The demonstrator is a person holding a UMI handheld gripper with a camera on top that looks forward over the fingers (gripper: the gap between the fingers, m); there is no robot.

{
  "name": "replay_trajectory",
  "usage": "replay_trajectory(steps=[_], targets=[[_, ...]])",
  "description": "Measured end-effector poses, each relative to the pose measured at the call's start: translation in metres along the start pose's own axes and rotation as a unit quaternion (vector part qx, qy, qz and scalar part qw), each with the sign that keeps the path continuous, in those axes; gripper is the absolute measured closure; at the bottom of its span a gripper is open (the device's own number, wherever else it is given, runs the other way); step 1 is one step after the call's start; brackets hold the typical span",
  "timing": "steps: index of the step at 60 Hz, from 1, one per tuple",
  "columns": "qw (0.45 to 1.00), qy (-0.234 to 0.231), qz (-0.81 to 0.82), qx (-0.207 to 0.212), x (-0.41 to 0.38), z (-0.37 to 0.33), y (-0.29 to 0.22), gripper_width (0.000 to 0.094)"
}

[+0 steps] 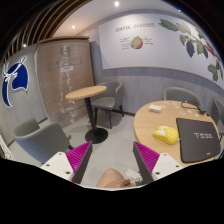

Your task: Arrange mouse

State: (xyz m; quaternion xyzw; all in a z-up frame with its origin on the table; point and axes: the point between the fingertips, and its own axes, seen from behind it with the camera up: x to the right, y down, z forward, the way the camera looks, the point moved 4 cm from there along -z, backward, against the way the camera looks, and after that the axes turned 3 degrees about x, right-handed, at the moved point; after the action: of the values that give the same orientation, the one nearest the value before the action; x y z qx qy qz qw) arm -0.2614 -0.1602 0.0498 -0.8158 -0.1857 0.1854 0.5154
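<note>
The gripper (pixel 112 160) was held up over the floor of a small lounge, its two fingers spread wide apart and gripping nothing; the magenta pads (pixel 81 158) on their inner faces faced each other across bare floor. A hand (pixel 112 179) showed low between the fingers.

Ahead of the right finger stood a round wooden table (pixel 160 122). On it lay a yellow mouse pad (pixel 194 141) printed with dark lettering (too small to read), and just beside the pad, on the side toward the fingers, sat a small yellow thing (pixel 170 134) that may have been the mouse, though its shape could not be made out for certain. It rested on the tabletop, well apart from both fingers.

Beyond the fingers, near the middle of the room, a tall round bar table (pixel 87 92) stood on a dark pedestal. A grey armchair (pixel 38 138) sat ahead of the left finger. On the far wall hung a white panel with leaf artwork (pixel 160 40), and a blue panel with a white deer figure (pixel 13 80) showed on the left wall.
</note>
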Motion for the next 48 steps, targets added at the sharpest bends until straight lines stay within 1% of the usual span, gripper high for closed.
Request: replay_trajectory(steps=[3,12,14,15,18,21,23,31,32,35,41,45,48], targets=[[1.0,0.026,-0.017,0.003,0.013,-0.003,0.0,0.0086],[0.993,0.104,-0.049,-0.005,0.1,-0.021,0.004,0.0087],[0.992,0.12,-0.045,-0.009,0.105,-0.01,0.006,0.009],[0.992,0.119,-0.045,-0.014,0.126,-0.021,0.005,0.0092],[0.99,0.134,-0.042,-0.027,0.146,-0.018,0.009,0.0097],[0.987,0.151,-0.036,-0.039,0.147,0.0,0.013,0.0094],[0.987,0.147,-0.039,-0.051,0.173,-0.007,0.01,0.0093],[0.987,0.139,-0.044,-0.069,0.192,0.015,0.003,0.009],[0.986,0.144,-0.042,-0.073,0.183,0.018,-0.002,0.0093],[0.987,0.135,-0.043,-0.076,0.201,0.032,-0.005,0.0098],[0.987,0.126,-0.035,-0.089,0.209,0.055,-0.013,0.0209],[0.986,0.125,-0.029,-0.103,0.217,0.07,-0.014,0.0236],[0.986,0.125,-0.021,-0.111,0.221,0.078,-0.014,0.0306]])
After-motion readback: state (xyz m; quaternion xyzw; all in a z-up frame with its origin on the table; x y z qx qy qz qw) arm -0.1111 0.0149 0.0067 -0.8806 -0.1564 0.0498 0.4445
